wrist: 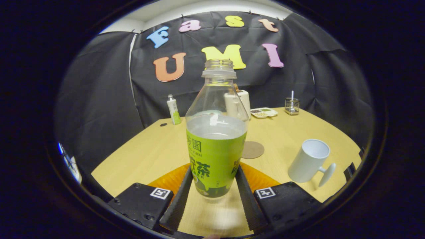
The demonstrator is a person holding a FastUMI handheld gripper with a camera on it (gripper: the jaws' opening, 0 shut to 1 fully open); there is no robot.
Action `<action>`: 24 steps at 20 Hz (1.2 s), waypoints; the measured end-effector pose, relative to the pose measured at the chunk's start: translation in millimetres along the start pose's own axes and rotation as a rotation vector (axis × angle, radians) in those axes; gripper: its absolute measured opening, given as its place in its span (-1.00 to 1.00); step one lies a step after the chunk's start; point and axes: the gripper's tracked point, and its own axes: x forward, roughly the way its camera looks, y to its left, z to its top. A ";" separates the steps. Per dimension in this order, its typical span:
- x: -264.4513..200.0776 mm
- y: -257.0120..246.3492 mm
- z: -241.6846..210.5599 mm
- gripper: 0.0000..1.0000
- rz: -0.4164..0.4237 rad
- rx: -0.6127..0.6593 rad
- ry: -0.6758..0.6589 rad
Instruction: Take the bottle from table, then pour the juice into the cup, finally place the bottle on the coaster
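An uncapped clear bottle (215, 132) with a green label stands upright between my fingers, holding pale liquid up to the label's top edge. My gripper (214, 169) is shut on the bottle, one finger pressing each side of its lower body. A round brown coaster (253, 150) lies on the table just beyond the bottle, slightly to the right. Further right stands a white cup (308, 161), its handle pointing right. I cannot tell whether the bottle's base touches the table.
An orange mat (169, 179) lies under the fingers on the wooden table (149, 156). At the far edge stand a small green-labelled bottle (174, 109), a white container (237, 101), a small tray (264, 113) and a glass holder (292, 105).
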 end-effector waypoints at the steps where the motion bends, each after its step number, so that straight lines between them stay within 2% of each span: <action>1: -1.9 1.4 3.2 0.57 0.018 0.033 -0.002; 5: -6.3 9.6 19.5 0.57 0.099 0.178 -0.023; 11: -3.4 11.7 34.1 0.55 0.175 0.343 -0.037; 18: -2.1 13.1 55.0 0.54 0.332 0.608 -0.082; 24: -2.1 5.2 59.7 0.54 0.387 0.839 -0.089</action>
